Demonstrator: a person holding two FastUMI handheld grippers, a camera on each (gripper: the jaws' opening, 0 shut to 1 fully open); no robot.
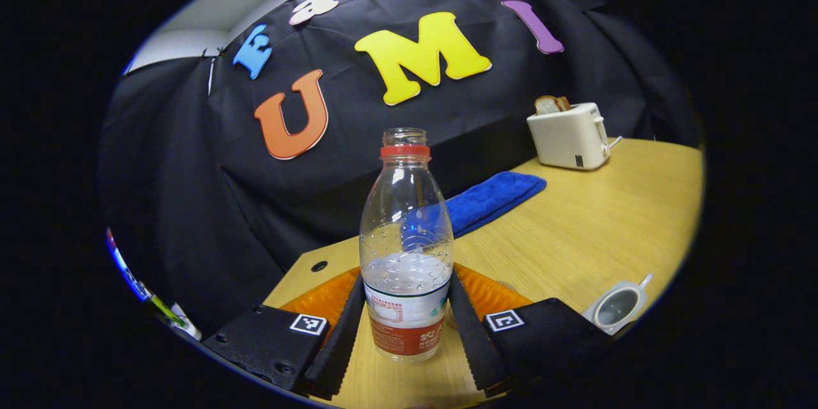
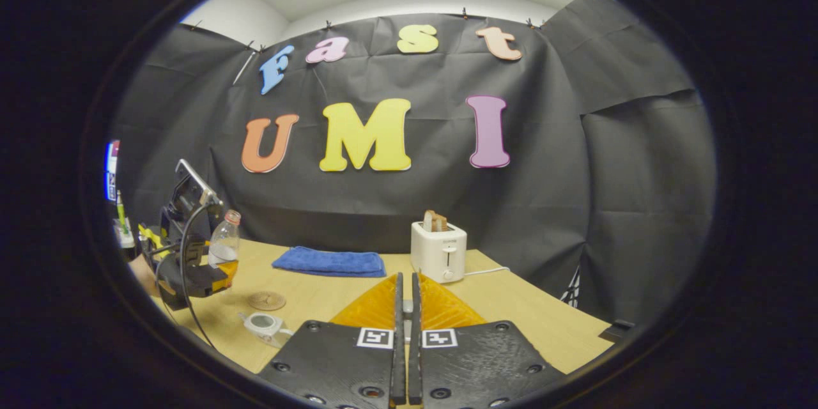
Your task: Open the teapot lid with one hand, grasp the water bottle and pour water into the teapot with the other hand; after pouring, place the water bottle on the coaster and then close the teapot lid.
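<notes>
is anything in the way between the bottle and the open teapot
Nothing visible. In the right gripper view the left tool holds the water bottle above bare table; the teapot, lid off, sits in front of it, with the flat coaster between them.

One bottle (image 1: pixel 406 249), one teapot (image 2: pixel 263 324), one toaster (image 2: pixel 438 252), one towel (image 2: pixel 330 262)

Left gripper view sits close behind the bottle (image 1: pixel 406 249); right gripper view faces it from afar.

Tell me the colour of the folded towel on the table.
Blue towel, showing best in the left gripper view, lying behind the water bottle.
</notes>
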